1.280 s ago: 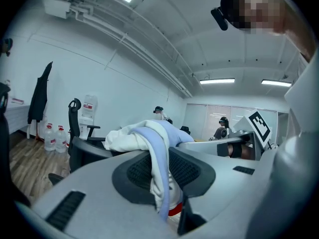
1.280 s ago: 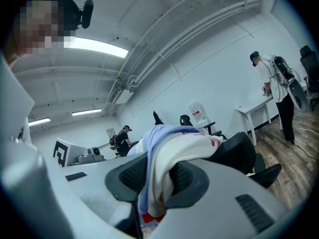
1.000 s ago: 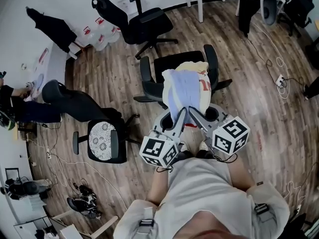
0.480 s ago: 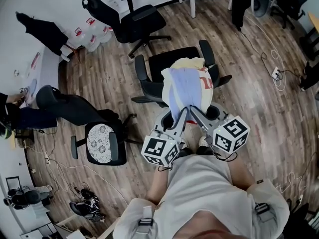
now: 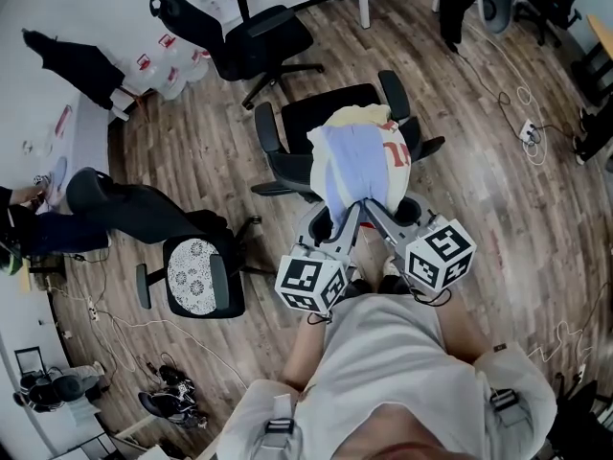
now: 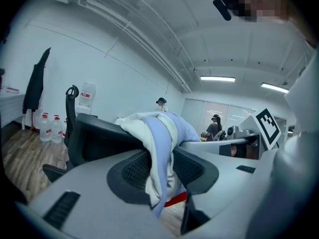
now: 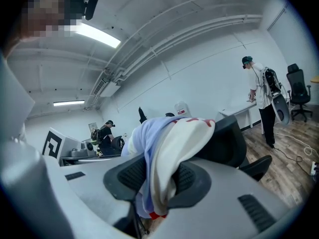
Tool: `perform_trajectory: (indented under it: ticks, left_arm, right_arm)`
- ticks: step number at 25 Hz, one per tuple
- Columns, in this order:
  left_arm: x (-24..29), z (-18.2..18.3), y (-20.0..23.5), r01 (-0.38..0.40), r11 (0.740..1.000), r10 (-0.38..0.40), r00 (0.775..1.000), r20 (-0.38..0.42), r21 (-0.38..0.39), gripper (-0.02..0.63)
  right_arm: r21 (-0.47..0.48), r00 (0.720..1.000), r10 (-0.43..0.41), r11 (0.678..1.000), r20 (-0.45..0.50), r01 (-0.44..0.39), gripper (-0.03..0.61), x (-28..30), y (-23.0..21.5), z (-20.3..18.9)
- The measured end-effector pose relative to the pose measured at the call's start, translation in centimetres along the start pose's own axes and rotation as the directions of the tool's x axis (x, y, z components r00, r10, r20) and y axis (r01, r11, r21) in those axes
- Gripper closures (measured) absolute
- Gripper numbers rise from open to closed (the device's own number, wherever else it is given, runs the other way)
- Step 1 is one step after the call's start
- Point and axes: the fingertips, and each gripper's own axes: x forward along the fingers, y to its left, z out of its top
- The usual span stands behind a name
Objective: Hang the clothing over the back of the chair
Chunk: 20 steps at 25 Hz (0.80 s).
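A light blue and cream garment with red print (image 5: 352, 166) lies draped over the back of a black office chair (image 5: 326, 113) in the middle of the head view. Both grippers meet at its near hanging edge. My left gripper (image 5: 351, 210) has its jaws opening; the blue hem (image 6: 158, 168) hangs loose between the pads (image 6: 133, 171). My right gripper (image 5: 373, 209) is also opening, with the bunched cloth (image 7: 164, 158) still pinched between its pads (image 7: 192, 178). The chair back (image 6: 94, 133) shows dark behind the cloth.
A second black chair (image 5: 254, 41) stands further away, and one with a patterned seat (image 5: 196, 271) is at the left beside a chair draped in dark fabric (image 5: 134, 204). Water bottles (image 5: 158, 75) line the wall. Cables (image 5: 527, 113) run over the wooden floor at the right. People stand in the background.
The head view has shifted a little, so the chair sits slightly higher. Both grippers stay at the garment's near edge, and the garment has not moved.
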Motion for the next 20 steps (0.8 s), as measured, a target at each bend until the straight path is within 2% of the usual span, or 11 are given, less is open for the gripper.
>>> perform_trajectory:
  ticks: [20]
  left_arm:
    - [-0.20, -0.02, -0.20, -0.023, 0.999, 0.022, 1.000, 0.002, 0.034, 0.459]
  right_arm:
    - [-0.069, 0.998, -0.053, 0.996, 0.016, 0.054, 0.434, -0.42, -0.09, 0.03]
